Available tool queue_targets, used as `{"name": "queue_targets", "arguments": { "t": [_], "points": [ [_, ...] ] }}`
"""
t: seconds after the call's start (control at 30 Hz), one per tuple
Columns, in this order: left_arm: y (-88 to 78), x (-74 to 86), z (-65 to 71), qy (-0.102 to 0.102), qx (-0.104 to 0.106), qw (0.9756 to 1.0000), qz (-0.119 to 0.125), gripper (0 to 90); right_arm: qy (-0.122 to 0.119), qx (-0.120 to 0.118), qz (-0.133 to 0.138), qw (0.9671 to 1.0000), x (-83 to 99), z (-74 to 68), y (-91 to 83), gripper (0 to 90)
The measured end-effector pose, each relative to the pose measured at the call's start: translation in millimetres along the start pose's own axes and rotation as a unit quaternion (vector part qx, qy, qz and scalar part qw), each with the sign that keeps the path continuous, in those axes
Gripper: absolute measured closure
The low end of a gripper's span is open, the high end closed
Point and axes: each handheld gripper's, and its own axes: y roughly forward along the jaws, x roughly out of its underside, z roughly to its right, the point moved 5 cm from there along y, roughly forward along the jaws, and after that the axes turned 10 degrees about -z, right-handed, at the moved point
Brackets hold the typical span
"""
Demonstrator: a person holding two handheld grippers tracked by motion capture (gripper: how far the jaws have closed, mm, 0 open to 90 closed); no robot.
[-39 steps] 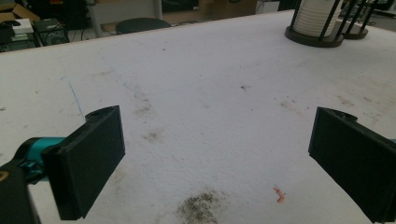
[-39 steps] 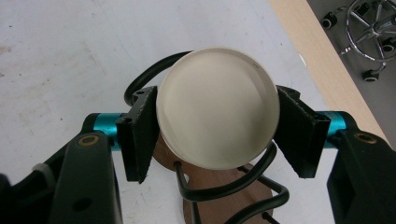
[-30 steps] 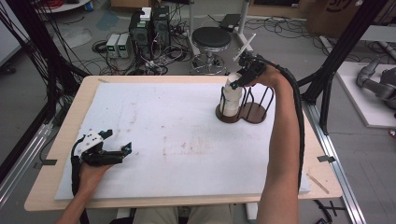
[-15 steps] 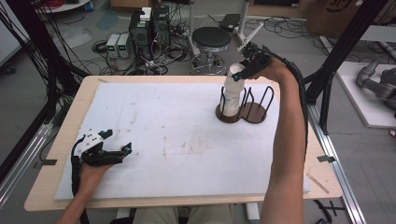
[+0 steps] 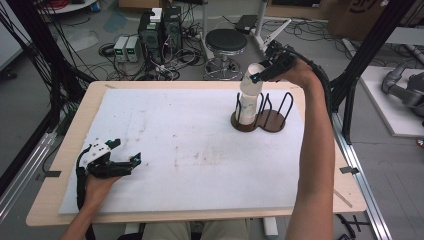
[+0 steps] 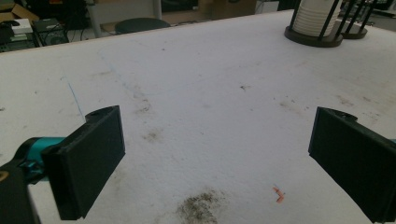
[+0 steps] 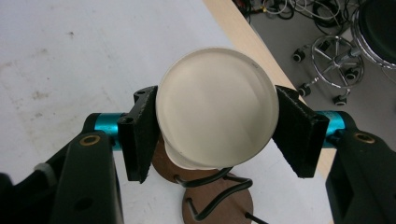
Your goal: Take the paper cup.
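High view, cup [image 5: 251,80]: upright, top of the stack in the wire holder [image 5: 272,111].
Right gripper [image 5: 264,71]: my jaws clamped on the cup's sides, directly above the holder.
Left gripper [image 5: 125,152]: my jaws apart, empty, well away from the holder.

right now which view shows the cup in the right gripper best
The right gripper view: the white cup sits large between the right gripper jaws, pads pressing its sides. The high view shows it small above the stack; the left gripper view catches just the stack's base.

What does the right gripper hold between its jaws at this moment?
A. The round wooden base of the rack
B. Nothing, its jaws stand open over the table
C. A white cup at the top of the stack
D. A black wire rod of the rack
C: in the right gripper view the right gripper has both jaws pressed on the sides of the white cup, above the rack.
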Motion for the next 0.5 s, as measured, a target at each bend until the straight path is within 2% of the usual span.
{"name": "queue_targets", "arguments": {
  "t": [0.07, 0.1, 0.13, 0.2, 0.33, 0.37, 0.5],
  "points": [
    [0.1, 0.0, 0.0, 0.0, 0.0, 1.0, 0.0, 3.7, -0.001, 0.001, 0.004, 1.0, 0.5, -0.3, -1.8, 37.1],
    [0.1, 0.0, 0.0, 0.0, 0.0, 1.0, 0.0, 3.7, -0.001, -0.005, 0.027, 0.9996, 2.3, -3.6, -7.7, 37.1],
    [0.0, 0.0, 0.0, 0.0, 0.0, 1.0, 0.0, 3.7, -0.001, -0.005, 0.027, 0.9996, 2.3, -3.6, -7.7, 37.1],
    [0.1, 0.0, 0.3, 0.0, 0.0, 1.0, 0.0, 3.7, -0.006, -0.012, 0.051, 0.9986, 5.1, -9.0, -13.9, 37.1],
    [0.1, 0.1, 0.4, 0.002, -0.002, 1.0, -0.002, 3.7, -0.011, -0.012, 0.06, 0.9981, 8.5, -16.7, -19.9, 37.1],
    [0.1, 0.1, 0.5, 0.002, -0.002, 1.0, -0.002, 3.7, -0.021, -0.011, 0.078, 0.9967, 9.3, -22.2, -25.3, 37.1],
    [0.1, 0.1, 0.5, 0.002, -0.002, 1.0, -0.002, 3.7, -0.03, -0.014, 0.108, 0.9936, 9.4, -33.8, -35.0, 37.1]
  ]
}}
